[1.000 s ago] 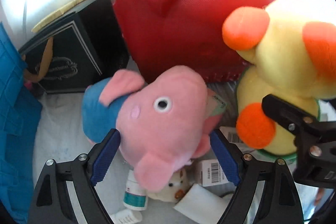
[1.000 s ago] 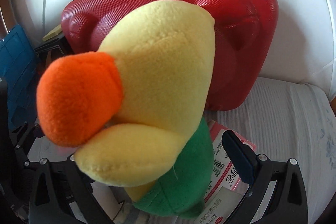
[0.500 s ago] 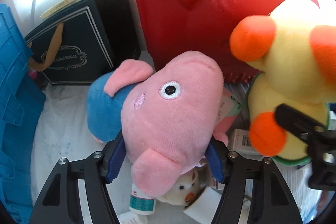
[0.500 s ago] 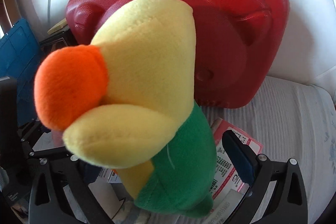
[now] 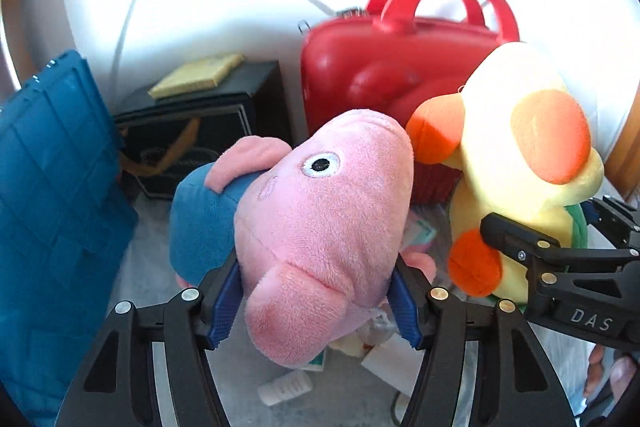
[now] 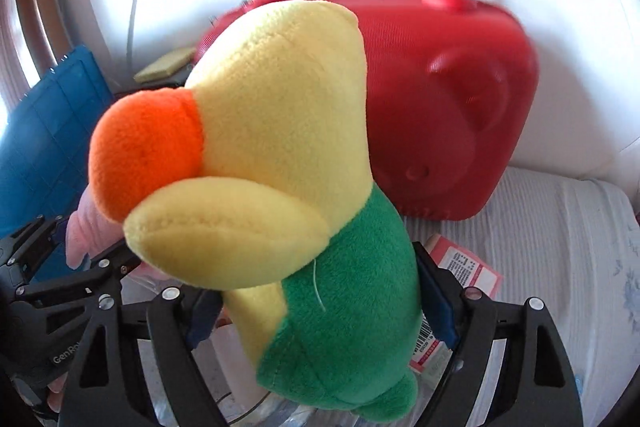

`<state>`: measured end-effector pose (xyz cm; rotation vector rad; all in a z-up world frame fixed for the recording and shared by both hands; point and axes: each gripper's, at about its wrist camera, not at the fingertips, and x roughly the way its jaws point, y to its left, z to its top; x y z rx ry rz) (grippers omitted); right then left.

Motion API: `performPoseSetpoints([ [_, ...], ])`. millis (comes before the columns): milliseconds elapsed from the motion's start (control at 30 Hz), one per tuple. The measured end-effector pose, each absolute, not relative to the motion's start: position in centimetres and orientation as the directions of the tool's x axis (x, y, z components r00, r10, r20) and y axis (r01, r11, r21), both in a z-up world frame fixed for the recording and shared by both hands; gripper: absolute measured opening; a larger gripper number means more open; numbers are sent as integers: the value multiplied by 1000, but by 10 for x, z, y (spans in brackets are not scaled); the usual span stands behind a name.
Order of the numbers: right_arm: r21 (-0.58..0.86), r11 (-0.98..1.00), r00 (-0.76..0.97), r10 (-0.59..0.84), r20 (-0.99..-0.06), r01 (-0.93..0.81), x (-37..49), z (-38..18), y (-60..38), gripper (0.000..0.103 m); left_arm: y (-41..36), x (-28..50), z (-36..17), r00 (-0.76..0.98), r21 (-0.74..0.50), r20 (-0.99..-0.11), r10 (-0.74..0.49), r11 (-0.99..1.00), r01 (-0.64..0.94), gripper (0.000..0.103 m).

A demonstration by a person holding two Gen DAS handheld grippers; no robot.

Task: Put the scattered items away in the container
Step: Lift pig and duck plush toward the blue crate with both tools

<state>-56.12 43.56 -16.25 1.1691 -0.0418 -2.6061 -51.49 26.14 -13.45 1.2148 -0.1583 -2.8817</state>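
Left wrist view: the left gripper point(image 5: 316, 301) is clamped on a pink pig plush point(image 5: 320, 227), its blue pads point(image 5: 224, 301) pressing into both sides of the snout end, so the jaws stand only as wide as the toy. The pig's blue body point(image 5: 200, 223) sticks out to the left of the head. Taking the red case point(image 5: 384, 75) as landmark, the pig hangs in front of it and lower in the frame; a black gift bag point(image 5: 200, 123) stands just left of the case, and a blue crate point(image 5: 52, 211) lies farther left again. To the right of the pig and in front of the case's right half, a yellow duck plush point(image 5: 520, 163) is pinched by the right gripper point(image 5: 560, 259), whose black frame reaches in from the right edge. Small bottles and cartons point(image 5: 288, 385) lie on the pale surface below the pig.

Right wrist view: the right gripper point(image 6: 316, 311) grips the duck point(image 6: 280, 131) around its green lower body point(image 6: 352, 307), jaws held apart by the plush. The duck covers the left half of the red case point(image 6: 460, 123). A pink packet point(image 6: 468, 267) lies on the white cloth point(image 6: 560, 247) in front of the case. The blue crate point(image 6: 48, 131) sits well left of the case, with the left gripper point(image 6: 72, 287) and a bit of the pig point(image 6: 88, 231) below it.
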Motion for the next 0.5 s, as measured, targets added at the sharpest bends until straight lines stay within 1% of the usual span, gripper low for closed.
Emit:
performPoseSetpoints([
  [200, 127, -955, -685, -282, -671, 268, -529, -112, 432, 83, 246, -477, -90, -744, 113, -665, -68, -994, -10, 64],
  [367, 117, -945, -717, -309, -625, 306, -494, -68, 424, 83, 230, -435, -47, -773, 122, -625, -108, -992, 41, 64],
  [500, 100, -928, -730, -346, -590, 360, -473, -39, 394, 83, 209, -399, -17, -791, 138, -588, -173, -984, 112, 64],
])
